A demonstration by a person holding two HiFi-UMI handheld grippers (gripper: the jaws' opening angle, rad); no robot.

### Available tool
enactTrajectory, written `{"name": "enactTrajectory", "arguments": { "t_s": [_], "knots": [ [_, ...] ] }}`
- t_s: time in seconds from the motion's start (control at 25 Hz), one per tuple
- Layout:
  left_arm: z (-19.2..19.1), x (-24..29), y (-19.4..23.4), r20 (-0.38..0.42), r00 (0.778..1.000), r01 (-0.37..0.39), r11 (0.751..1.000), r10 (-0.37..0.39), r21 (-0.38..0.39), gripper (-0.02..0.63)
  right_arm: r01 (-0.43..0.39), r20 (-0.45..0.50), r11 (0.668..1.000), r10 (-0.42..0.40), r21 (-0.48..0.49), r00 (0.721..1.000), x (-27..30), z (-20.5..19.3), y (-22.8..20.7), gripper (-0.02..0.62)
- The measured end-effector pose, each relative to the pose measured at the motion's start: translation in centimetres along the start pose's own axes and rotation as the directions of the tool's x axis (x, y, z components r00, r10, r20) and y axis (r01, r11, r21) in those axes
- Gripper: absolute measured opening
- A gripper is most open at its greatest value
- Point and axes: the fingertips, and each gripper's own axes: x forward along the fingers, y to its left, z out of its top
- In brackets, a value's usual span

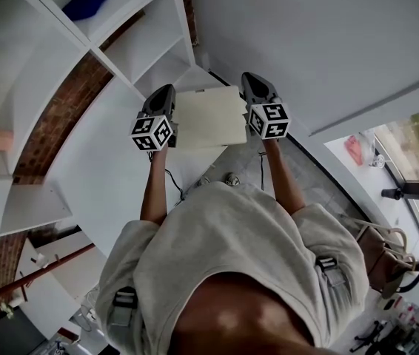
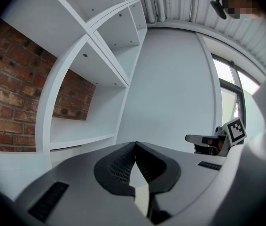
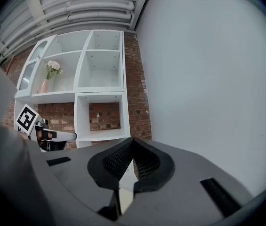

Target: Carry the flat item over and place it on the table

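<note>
Our left gripper (image 2: 135, 147) is pinched tight on the left edge of the flat item (image 1: 209, 117), a pale board held up in front of the white shelving (image 1: 91, 46). The board runs crosswise to our right gripper (image 3: 132, 144), which is clamped on the opposite edge. Neither hand is nearer, so we judge both must travel together.

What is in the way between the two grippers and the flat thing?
Nothing visible. The left gripper and right gripper are already shut on the flat item, one on each side.

Home-like room: white cubby shelves (image 3: 100, 91), brick wall (image 3: 140, 79), flower vase (image 3: 44, 85).
</note>
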Motion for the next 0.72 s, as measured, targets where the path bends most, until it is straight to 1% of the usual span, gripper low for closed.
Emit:
{"name": "enactTrajectory", "arguments": {
  "t_s": [0.36,0.56,0.72],
  "knots": [
    [1.9,1.0,-0.6,0.029,0.999,0.026,0.999,-0.027,0.022,0.016,0.017,0.035,1.000,-0.017,-0.017,0.999,-0.3,1.6,-0.4,0.025],
    [1.8,1.4,-0.4,0.027,0.999,0.029,0.999,-0.029,0.024,0.017,0.022,0.032,1.000,-0.022,-0.020,0.999,-0.1,1.5,-0.6,0.025],
    [1.6,1.7,-0.3,0.020,0.999,0.026,0.999,-0.027,0.025,0.017,0.021,0.023,1.000,-0.021,-0.004,1.000,0.1,1.0,-0.7,0.025]
  ]
}}
